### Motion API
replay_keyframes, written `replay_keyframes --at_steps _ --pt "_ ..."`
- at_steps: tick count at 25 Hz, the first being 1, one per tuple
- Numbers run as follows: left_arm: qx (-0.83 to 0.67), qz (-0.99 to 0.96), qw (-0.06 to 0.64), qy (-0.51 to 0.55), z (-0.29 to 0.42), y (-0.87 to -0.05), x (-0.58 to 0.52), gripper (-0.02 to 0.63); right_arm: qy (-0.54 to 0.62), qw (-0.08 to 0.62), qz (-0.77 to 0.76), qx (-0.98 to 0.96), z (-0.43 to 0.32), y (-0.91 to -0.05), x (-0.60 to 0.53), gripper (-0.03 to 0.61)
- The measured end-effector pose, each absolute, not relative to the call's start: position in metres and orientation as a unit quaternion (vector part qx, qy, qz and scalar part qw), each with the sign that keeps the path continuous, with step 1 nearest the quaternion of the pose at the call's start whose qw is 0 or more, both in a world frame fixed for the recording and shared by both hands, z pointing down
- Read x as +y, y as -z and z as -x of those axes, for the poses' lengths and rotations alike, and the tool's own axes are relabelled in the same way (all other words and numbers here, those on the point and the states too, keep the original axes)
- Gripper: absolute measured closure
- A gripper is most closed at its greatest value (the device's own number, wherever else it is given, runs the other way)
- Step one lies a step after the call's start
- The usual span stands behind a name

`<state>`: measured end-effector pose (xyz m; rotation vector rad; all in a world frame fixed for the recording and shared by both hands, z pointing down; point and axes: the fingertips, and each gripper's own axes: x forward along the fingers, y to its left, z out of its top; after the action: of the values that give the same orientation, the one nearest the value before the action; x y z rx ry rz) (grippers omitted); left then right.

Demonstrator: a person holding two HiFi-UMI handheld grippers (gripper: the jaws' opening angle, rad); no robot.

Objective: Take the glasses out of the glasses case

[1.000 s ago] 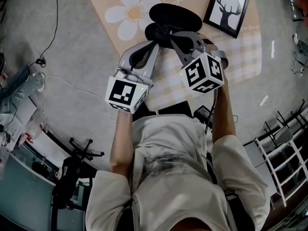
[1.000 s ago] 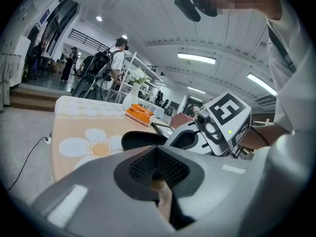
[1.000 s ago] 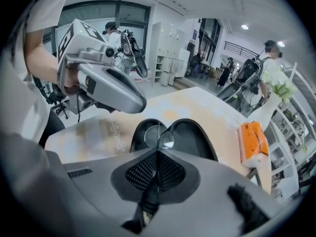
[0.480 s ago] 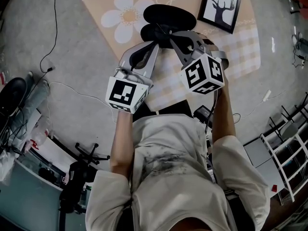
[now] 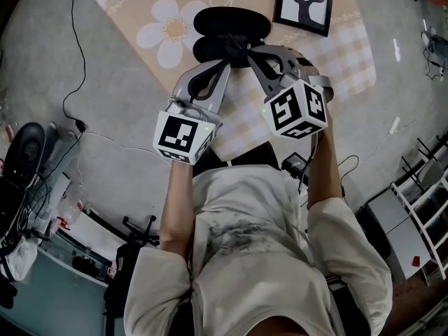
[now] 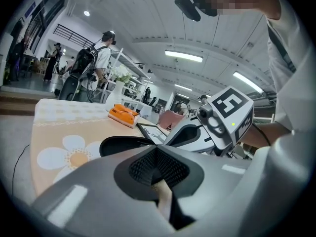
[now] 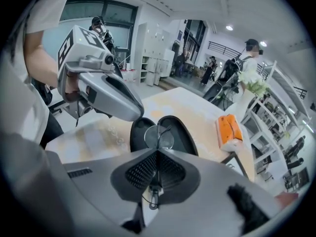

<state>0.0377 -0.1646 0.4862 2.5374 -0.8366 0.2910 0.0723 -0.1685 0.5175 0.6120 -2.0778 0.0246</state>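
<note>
The glasses (image 7: 158, 136) are pinched by a thin part of the frame in the right claw (image 7: 157, 154), whose jaws are clenched on it. One round lens stands just past the jaw tips, above the open glasses case (image 7: 180, 132). The black glasses case (image 5: 231, 23) lies opened flat, its two halves side by side, about the middle of the tabletop, on a peach cloth (image 5: 350, 54). The left claw (image 6: 157, 149) is clenched too, its jaws pressed together at the near rim of the case's left half. In the right gripper view its tip (image 7: 134, 116) touches that half.

A white flower print (image 5: 168, 30) lies on the cloth just left of the case. A framed deer picture (image 5: 303, 2) lies toward the far right corner. An orange box (image 7: 228, 130) sits beyond the case, toward the far edge.
</note>
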Motion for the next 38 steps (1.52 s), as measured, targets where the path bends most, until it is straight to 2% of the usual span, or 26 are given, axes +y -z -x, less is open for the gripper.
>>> replay_keyframes --at_steps 18,38 --pt "-0.217 -0.945 0.210 -0.127 -0.076 -0.483 -0.137 0.604 -0.069 0.458 -0.354 -0.813 -0.119 -0.512 -0.123 0.561" --pt "-0.151 -0.952 0.213 -0.161 -0.104 -0.508 -0.101 0.606 -0.135 0.460 -0.403 -0.780 -0.143 -0.560 -0.069 0.561"
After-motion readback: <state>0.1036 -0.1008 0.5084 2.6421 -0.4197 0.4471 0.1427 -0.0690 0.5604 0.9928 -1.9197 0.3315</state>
